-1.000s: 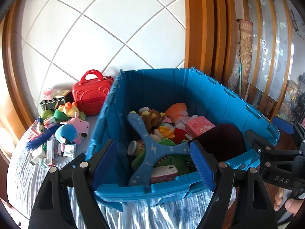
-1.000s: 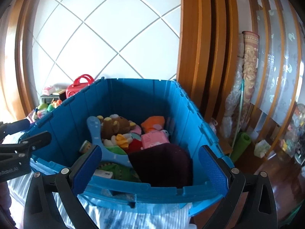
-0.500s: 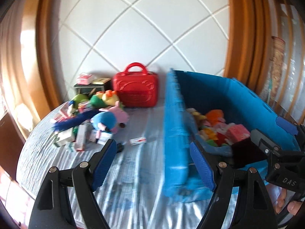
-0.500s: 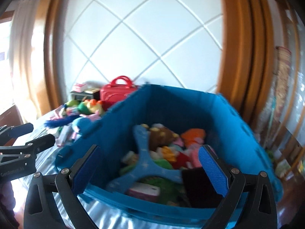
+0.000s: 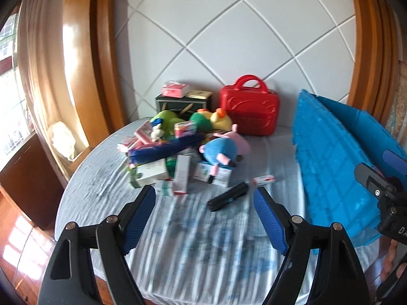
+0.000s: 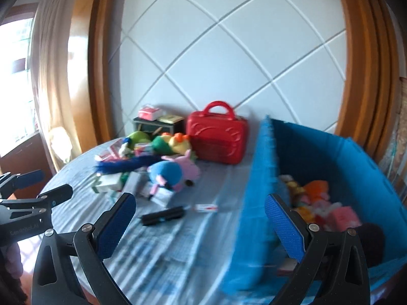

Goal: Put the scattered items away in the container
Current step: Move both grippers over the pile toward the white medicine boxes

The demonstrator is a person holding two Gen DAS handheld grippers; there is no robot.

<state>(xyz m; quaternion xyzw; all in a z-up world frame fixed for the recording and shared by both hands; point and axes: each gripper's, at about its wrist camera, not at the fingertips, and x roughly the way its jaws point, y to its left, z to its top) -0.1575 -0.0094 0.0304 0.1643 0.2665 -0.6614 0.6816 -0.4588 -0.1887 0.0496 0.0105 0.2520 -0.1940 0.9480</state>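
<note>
The big blue plastic crate [image 6: 318,167] stands at the right edge of the round table with the striped cloth [image 5: 198,241] and already has soft toys and a pink box inside, so part of the work is done. Much is left: a heap near the back left edge holds the blue-and-pink pig plush toy [image 5: 223,150], a green plush, small cardboard boxes and a dark blue brush. A black tube-shaped object [image 5: 227,199] lies alone, nearer the front, beside a small white-and-red box [image 5: 263,179]. The red plastic toy suitcase [image 5: 250,111] stands at the back (maybe it goes in too). The left gripper [image 5: 203,218] and the right gripper [image 6: 201,226] both have their jaws wide apart and hold nothing.
</note>
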